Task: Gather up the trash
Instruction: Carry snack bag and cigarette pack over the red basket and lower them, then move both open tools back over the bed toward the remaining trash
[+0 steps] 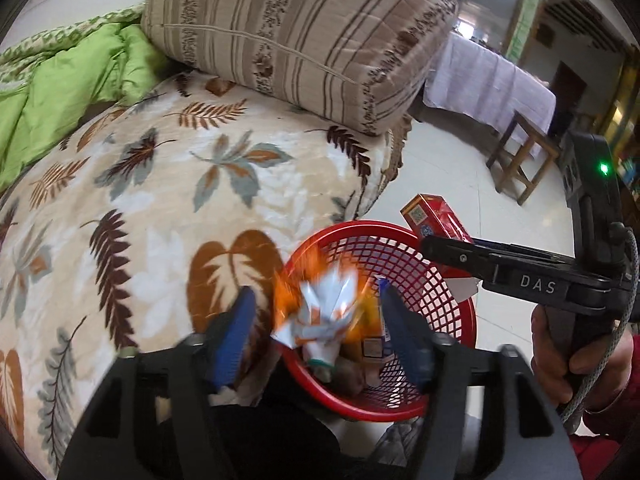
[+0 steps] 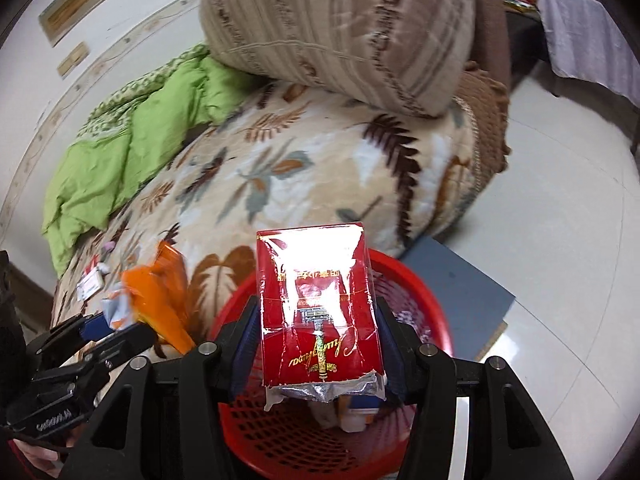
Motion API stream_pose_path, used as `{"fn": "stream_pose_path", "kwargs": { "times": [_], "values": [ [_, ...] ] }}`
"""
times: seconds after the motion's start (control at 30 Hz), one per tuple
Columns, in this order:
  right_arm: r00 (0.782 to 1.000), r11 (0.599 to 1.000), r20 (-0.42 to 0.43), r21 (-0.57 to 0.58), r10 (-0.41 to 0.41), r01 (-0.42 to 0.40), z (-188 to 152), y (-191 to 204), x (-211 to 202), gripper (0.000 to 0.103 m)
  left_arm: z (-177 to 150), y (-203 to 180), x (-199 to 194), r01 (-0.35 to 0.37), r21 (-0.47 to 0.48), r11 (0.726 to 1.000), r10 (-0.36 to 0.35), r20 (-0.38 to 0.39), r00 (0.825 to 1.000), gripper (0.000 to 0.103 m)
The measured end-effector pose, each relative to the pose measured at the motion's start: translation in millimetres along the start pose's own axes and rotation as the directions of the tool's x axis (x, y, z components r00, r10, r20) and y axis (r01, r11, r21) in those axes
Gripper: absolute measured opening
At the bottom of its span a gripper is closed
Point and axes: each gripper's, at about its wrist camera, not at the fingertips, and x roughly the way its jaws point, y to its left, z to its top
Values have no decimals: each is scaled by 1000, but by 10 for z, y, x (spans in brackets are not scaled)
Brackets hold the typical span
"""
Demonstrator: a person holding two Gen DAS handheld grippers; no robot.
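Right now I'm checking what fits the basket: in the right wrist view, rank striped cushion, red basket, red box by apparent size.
1. striped cushion
2. red basket
3. red box; it sits nearest the camera, so it looks inflated.

We see a red plastic mesh basket (image 1: 452, 276) and a glossy red cardboard pack (image 2: 316, 300) in torn clear film, foil at its end. The orange-and-white wrapper (image 1: 320, 308), blurred, looks like crinkled shiny plastic. The blanket (image 1: 160, 200) is plush; the floor (image 2: 560, 240) glossy tile.

A striped cushion (image 1: 304, 36) rests on the leaf-patterned blanket (image 1: 160, 184), beside a rumpled green quilt (image 2: 132, 148).
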Motion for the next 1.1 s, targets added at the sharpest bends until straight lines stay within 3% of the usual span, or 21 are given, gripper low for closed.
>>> {"fn": "stream_pose_path", "kwargs": {
  "times": [0.13, 0.37, 0.67, 0.87, 0.97, 1.1],
  "values": [
    [1000, 1000, 7, 14, -7, 7, 27, -38, -17, 61, -18, 51, -39, 7, -18, 1000, -7, -1, 1000, 69],
    [999, 999, 20, -9, 34, -34, 69, 98, -9, 61, -90, 389, -254, -46, -98, 994, 50, 31, 998, 70],
    [992, 985, -8, -123, 125, -125, 89, 645, 148, 61, -251, 1052, -653, -153, -258, 954, 177, 71, 982, 70],
    [979, 948, -50, -246, 196, -202, 113, 1236, 328, 61, -493, 1576, -976, -232, -381, 895, 281, 79, 956, 70],
    [968, 923, -92, -293, 234, -251, 111, 1535, 471, 61, -662, 1867, -1113, -271, -452, 850, 334, 64, 941, 70],
    [950, 884, -148, -351, 274, -309, 105, 1958, 675, 61, -895, 2260, -1276, -342, -542, 768, 427, 34, 904, 70]
  ]
}}
